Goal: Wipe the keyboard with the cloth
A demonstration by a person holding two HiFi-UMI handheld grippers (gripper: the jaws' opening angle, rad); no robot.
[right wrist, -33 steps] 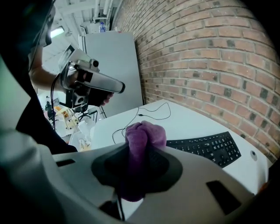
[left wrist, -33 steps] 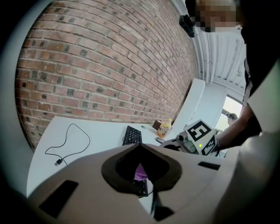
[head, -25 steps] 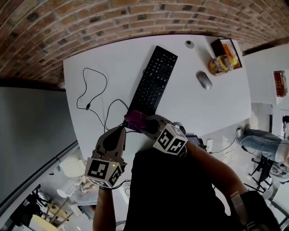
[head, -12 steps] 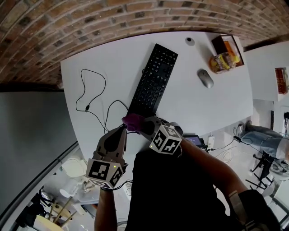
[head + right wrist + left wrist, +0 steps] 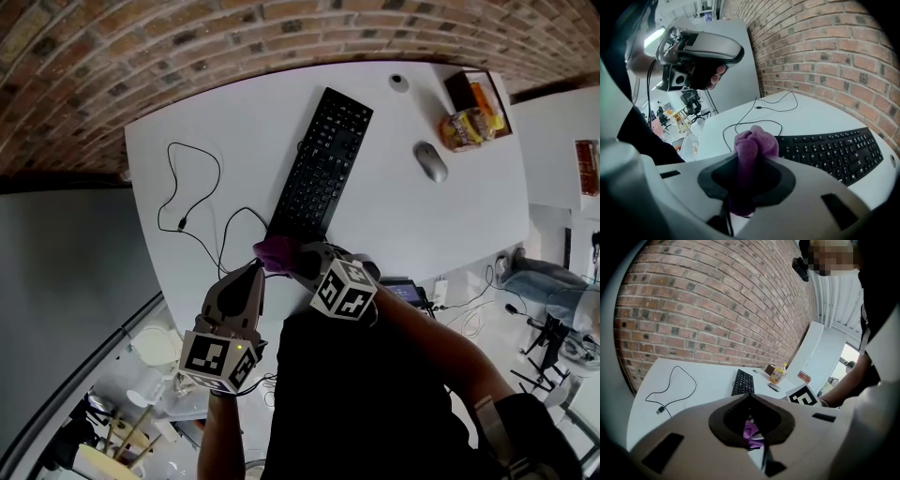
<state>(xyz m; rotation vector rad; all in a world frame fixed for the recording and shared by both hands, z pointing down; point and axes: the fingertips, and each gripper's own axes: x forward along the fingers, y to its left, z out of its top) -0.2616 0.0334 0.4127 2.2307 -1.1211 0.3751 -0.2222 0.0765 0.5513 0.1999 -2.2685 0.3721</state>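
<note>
Purple cloth (image 5: 754,145), bunched into a wad, is clamped between the jaws of the right gripper (image 5: 749,164); the fabric bulges out past the tips. In the head view the wad sits at the near end of the black keyboard (image 5: 323,164), close to the table's (image 5: 441,225) near edge. Whether the cloth touches the keys cannot be told.

Keyboard: lies diagonally on the white table, its far end toward the brick wall (image 5: 187,47).

Left gripper (image 5: 750,398): jaws together at the tips, nothing between them. It hangs just beside the right gripper on the near side, off the table edge. The cloth shows beyond its tips.

Other items noted:
- black cable (image 5: 192,192), looped loosely on the table left of the keyboard, one run passing by the keyboard's near end;
- grey mouse (image 5: 431,161), right of the keyboard, well apart from it;
- yellow packet (image 5: 472,127) near the far right corner.
</note>
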